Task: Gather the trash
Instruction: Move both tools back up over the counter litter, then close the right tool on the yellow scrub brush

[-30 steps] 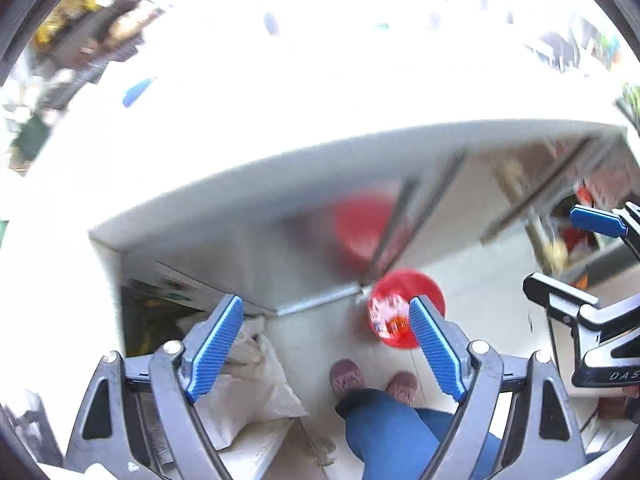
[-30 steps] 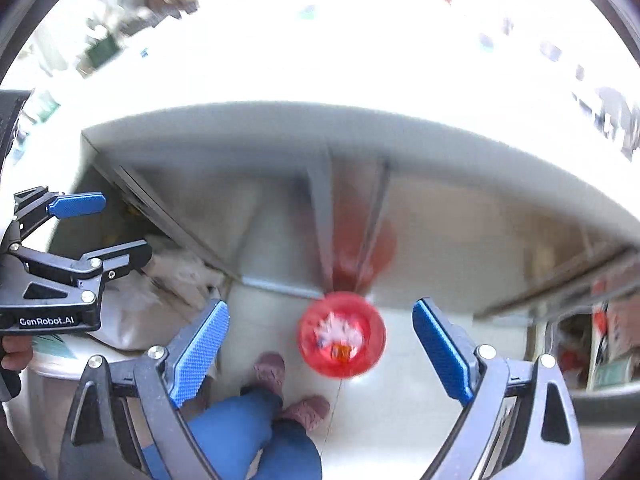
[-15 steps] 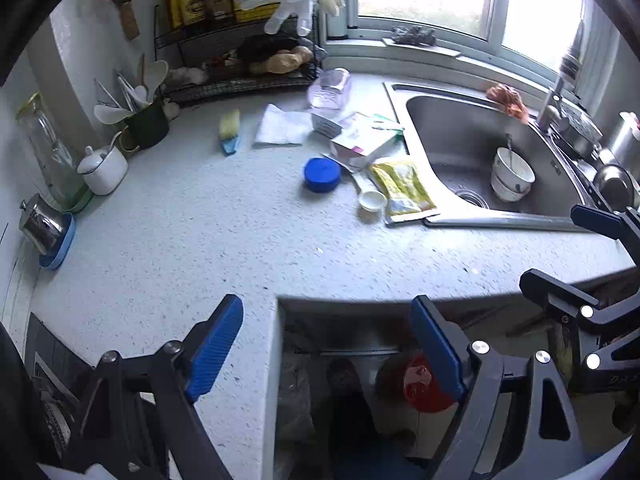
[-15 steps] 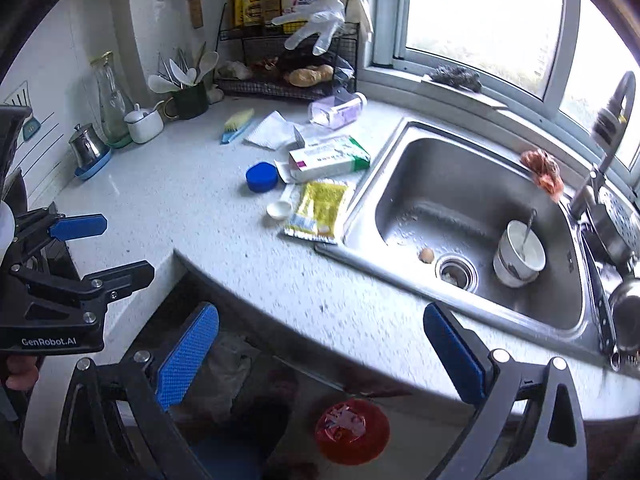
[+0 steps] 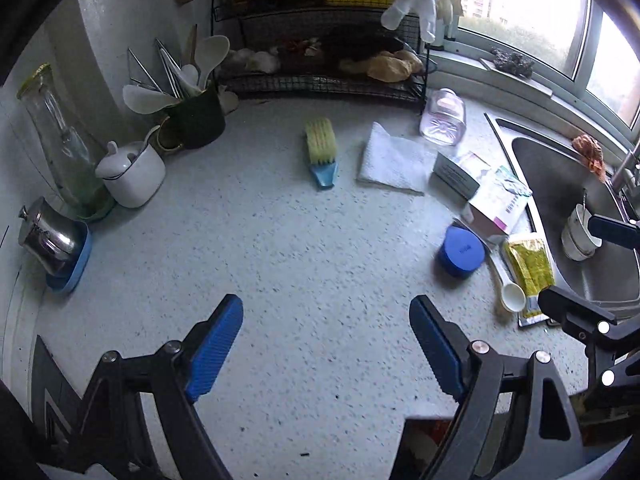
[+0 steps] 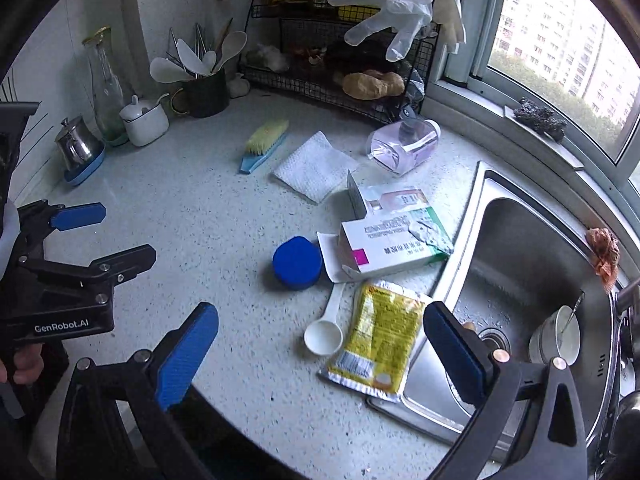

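Trash lies on the speckled counter beside the sink: a yellow packet (image 6: 378, 340) (image 5: 528, 268), a torn white carton (image 6: 394, 240) (image 5: 492, 200), a blue lid (image 6: 297, 263) (image 5: 461, 252), a white scoop (image 6: 326, 330) (image 5: 510, 294) and a white paper towel (image 6: 316, 166) (image 5: 394, 160). My right gripper (image 6: 320, 344) hangs open and wide above the scoop and packet, touching neither. My left gripper (image 5: 324, 332) is open over bare counter, left of the lid. Each gripper shows in the other's view: the left gripper (image 6: 80, 240), the right gripper (image 5: 588, 268).
A steel sink (image 6: 520, 240) holding a white bowl (image 6: 558, 336) lies to the right. At the back stand a wire rack (image 6: 340, 80), a utensil cup (image 5: 196, 120), a white pot (image 5: 132, 172), a steel jug (image 5: 50, 240), a scrub brush (image 5: 322, 152) and a toppled clear container (image 6: 404, 146).
Both grippers have risen from below the counter, where they faced the floor and a red bin, and now look down on the countertop. The right jaws stand slightly wider.
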Available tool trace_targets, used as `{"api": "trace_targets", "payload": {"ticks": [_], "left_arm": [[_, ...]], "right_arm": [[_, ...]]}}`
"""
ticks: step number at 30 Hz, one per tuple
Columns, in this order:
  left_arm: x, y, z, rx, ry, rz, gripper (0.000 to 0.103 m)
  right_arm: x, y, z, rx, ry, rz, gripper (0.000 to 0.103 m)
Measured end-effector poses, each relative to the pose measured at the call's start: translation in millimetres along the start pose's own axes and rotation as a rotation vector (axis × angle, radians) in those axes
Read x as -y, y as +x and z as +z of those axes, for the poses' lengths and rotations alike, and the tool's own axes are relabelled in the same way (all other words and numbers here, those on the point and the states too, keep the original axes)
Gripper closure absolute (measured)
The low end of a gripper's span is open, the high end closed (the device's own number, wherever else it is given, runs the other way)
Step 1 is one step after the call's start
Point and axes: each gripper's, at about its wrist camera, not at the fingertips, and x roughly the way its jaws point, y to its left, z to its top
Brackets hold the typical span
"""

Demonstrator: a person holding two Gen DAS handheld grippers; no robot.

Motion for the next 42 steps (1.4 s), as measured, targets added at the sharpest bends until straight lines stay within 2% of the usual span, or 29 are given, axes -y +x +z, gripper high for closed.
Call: {"api": "trace_targets", "payload": {"ticks": [10,15,21,26,32,37,39,41,42], "left_arm": [[-60,45,39,-0.038,-0.101,0.014,0.019],[-88,53,60,-0.045,-0.135,0.071,0.019],[-119,84,82,-0.114,-0.216,0.008,0.019],[-130,110,96,-0.139,-0.251,0.036,0.019],[-144,136,104,-0.189,-0.282,0.069,0.019],[-149,148,104,-0.203,-0.270,0.098,0.019],[-151,151,103,-0.210,-0.273,0.109,0.019],[-154,153,101,-0.217,-0.282,0.115,0.019],[-155,153,101,-0.218,-0.288,0.112,0.019]], "right_arm": [[-23,59,63,-0.042,-0.050,0.036,0.000],[-36,84,96,-0.046,-0.059,0.074,0.000],[-50,119,142,-0.056,-0.115,0.060,0.001],[-54,147,174,-0.094,-0.112,0.074,0.001],[-59,189,191,-0.159,-0.107,0.097,0.001],[-65,217,196,-0.217,-0.119,0.132,0.001],[-69,225,197,-0.240,-0.126,0.148,0.004],[-71,232,196,-0.272,-0.122,0.168,0.016],[-73,232,196,-0.259,-0.129,0.156,0.016]]}}
